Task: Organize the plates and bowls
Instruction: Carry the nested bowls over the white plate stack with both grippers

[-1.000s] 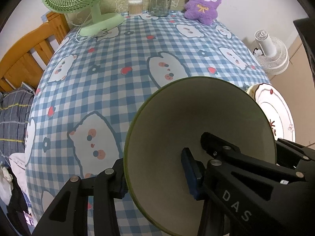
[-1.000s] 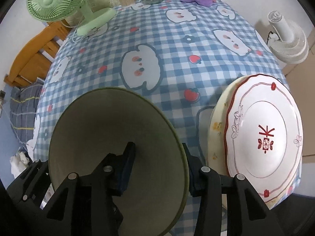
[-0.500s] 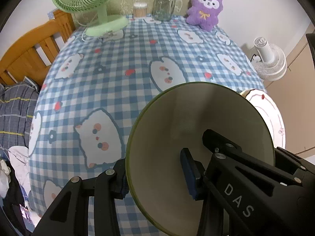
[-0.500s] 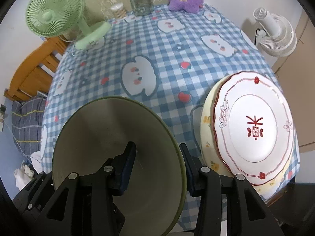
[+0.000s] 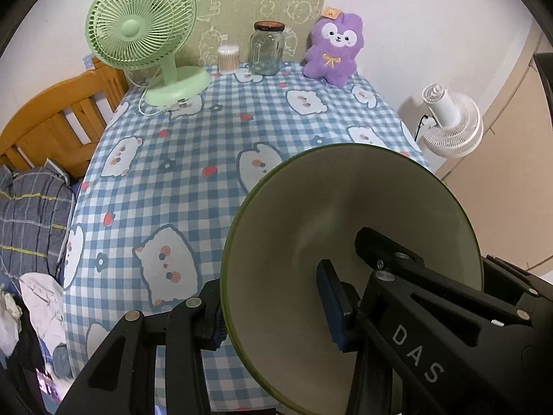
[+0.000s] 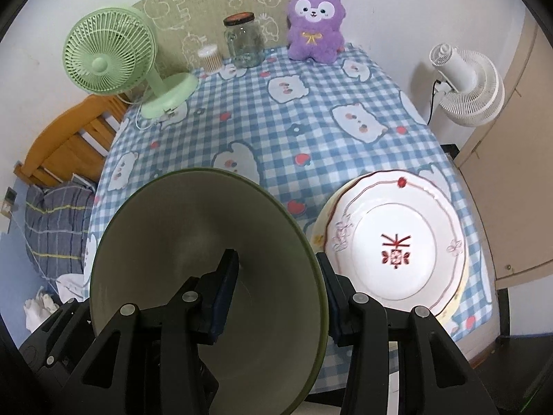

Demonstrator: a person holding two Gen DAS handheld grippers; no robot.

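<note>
Two hand-held grippers: left [image 5: 273, 307] and right [image 6: 276, 287], each clamped on the bowl's [image 5: 345, 221] rim
Bowl: raised above the table [image 6: 311, 110], left of the plates [image 6: 394, 245]

Lower plate [image 6: 319, 238] mostly hidden, perhaps yellow-flowered.

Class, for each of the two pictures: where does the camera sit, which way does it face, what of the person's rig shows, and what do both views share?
Left wrist view: sits on the left gripper, looks steeply down over the checked tablecloth; its fingers clamp the left wall of the green bowl.
Right wrist view: sits on the right gripper, faces likewise; its fingers clamp the bowl's right wall, stacked plates beside it.
Shared: bowl, green fan, glass jar, purple plush, white fan.
</note>
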